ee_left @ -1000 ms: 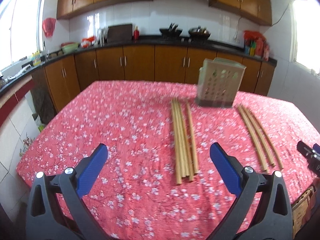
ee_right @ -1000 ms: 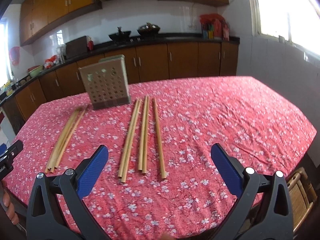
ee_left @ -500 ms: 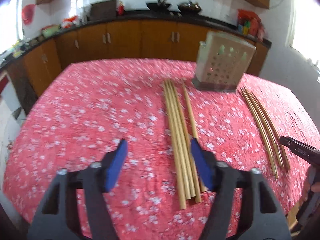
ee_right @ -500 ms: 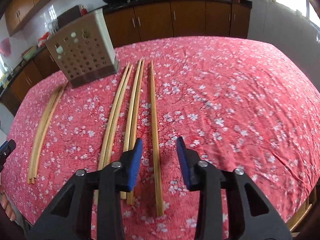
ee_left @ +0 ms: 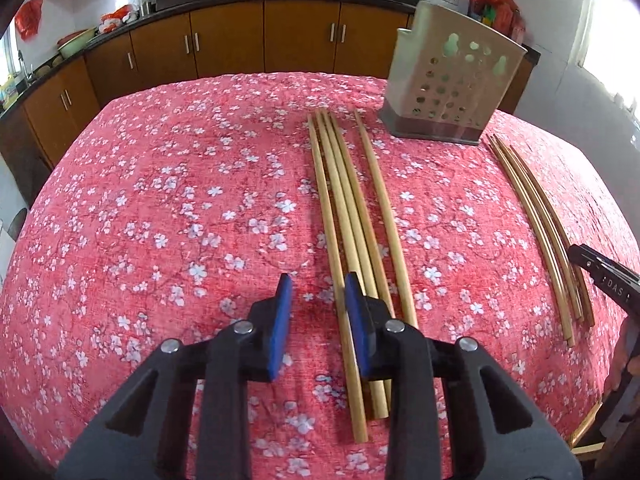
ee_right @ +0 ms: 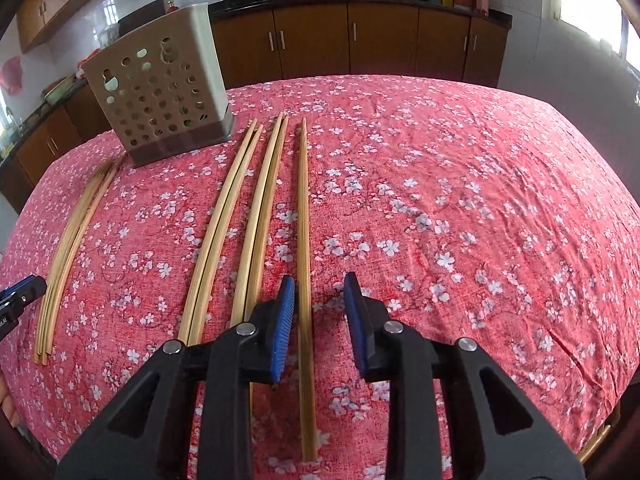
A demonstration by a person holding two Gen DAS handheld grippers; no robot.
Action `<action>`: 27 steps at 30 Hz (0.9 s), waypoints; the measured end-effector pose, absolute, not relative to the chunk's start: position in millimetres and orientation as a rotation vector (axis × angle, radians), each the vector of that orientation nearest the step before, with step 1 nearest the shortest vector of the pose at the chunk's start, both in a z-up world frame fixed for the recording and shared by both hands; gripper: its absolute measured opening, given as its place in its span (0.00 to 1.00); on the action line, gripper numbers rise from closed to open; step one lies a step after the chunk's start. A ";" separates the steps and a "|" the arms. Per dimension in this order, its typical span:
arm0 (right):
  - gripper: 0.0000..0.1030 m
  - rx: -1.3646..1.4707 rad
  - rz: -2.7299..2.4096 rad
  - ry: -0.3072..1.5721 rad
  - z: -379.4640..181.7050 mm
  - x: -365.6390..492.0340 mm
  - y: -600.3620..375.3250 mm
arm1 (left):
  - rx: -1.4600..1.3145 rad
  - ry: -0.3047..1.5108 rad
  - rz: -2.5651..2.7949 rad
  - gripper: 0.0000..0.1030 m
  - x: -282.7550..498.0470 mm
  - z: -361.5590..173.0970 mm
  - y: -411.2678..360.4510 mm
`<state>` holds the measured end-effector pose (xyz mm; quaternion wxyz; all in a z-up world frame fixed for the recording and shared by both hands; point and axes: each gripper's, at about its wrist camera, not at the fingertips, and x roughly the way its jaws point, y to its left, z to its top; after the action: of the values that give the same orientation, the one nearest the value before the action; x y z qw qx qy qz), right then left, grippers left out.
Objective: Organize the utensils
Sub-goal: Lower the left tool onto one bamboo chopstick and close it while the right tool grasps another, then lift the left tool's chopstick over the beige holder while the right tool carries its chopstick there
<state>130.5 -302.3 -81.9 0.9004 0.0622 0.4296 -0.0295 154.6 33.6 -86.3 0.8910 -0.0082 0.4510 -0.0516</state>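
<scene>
Several bamboo chopsticks (ee_left: 348, 216) lie lengthwise in a bunch on the red flowered tablecloth (ee_left: 160, 208). My left gripper (ee_left: 316, 304) hangs low over their near ends, jaws narrowed but apart; the leftmost stick runs between the pads. A second bunch (ee_left: 536, 216) lies to the right. In the right wrist view that second bunch spreads out, and my right gripper (ee_right: 318, 304) is narrowed, empty, straddling the single rightmost chopstick (ee_right: 304, 240). A beige perforated utensil holder (ee_left: 448, 80) stands upright at the back, also in the right wrist view (ee_right: 160, 88).
Brown kitchen cabinets (ee_left: 240, 48) and a dark counter with pans run behind the table. The other gripper's tip shows at the right edge (ee_left: 600, 276) and at the left edge (ee_right: 20, 292). The table edge lies close below both grippers.
Both grippers have dropped down and forward over the chopsticks' near ends, and both have narrowed from wide open to a small gap.
</scene>
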 end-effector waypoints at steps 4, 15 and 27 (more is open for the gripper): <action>0.26 0.122 -0.060 0.888 -81.4 129.2 -302.9 | 0.000 0.942 -0.100 0.25 155.6 -85.4 33.7; 0.13 0.100 -0.044 0.869 -83.2 123.7 -304.6 | 0.043 0.933 -0.090 0.08 161.6 -89.6 28.7; 0.08 0.117 -0.102 0.860 -82.6 175.5 -330.7 | -0.024 0.908 -0.066 0.08 215.0 -88.9 58.4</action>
<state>175.5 -330.7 -82.6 0.9060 0.0569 0.4166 -0.0493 215.0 58.4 -88.9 0.8982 -0.0115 0.4383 -0.0321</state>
